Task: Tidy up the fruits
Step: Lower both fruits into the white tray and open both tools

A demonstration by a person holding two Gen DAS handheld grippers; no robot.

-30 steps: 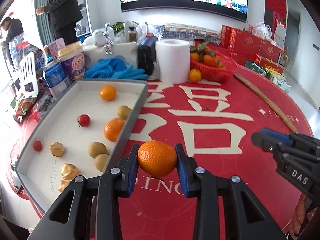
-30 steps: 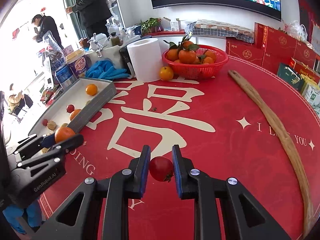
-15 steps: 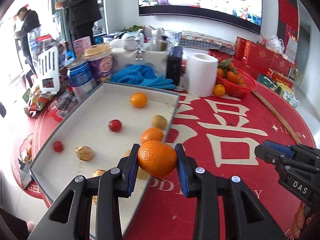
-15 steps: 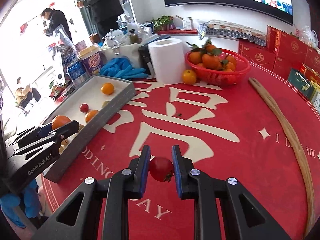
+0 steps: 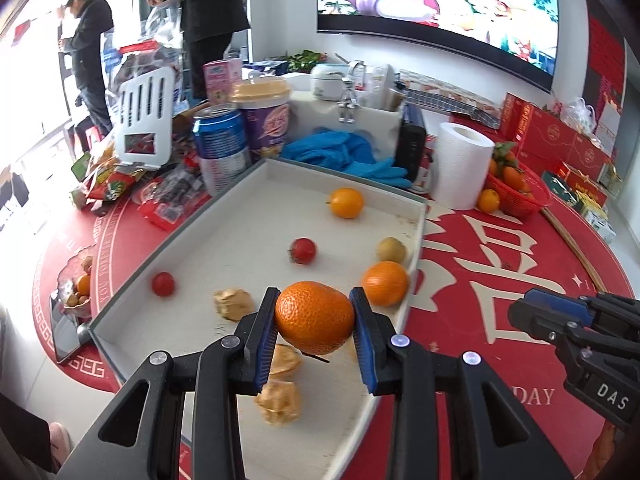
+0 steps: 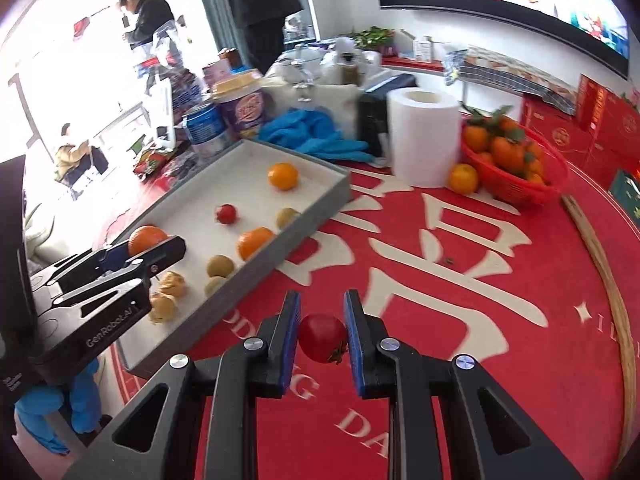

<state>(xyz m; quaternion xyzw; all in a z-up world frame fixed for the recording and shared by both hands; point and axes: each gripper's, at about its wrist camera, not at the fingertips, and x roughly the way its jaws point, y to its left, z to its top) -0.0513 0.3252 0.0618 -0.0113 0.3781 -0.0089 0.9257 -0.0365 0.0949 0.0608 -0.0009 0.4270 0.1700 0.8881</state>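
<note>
My left gripper (image 5: 315, 322) is shut on an orange (image 5: 315, 317) and holds it above the near part of the grey tray (image 5: 418, 240). The tray holds two oranges (image 5: 346, 202), two small tomatoes (image 5: 303, 250), kiwis (image 5: 391, 249) and several walnuts (image 5: 233, 303). My right gripper (image 6: 322, 338) is shut on a small red tomato (image 6: 322, 338) above the red tablecloth, right of the tray (image 6: 320, 204). The left gripper with its orange (image 6: 146, 239) also shows in the right wrist view, over the tray.
A red basket of tangerines (image 6: 516, 160) with a loose orange (image 6: 463, 178) stands at the back right beside a paper roll (image 6: 424, 136). Blue gloves (image 5: 348, 156), a can (image 5: 220, 148) and a cup (image 5: 266, 120) crowd behind the tray. A wooden stick (image 6: 604, 268) lies at the right.
My left gripper has carried the orange leftward from the tablecloth to above the tray. My right gripper with the tomato has moved closer to the tray.
</note>
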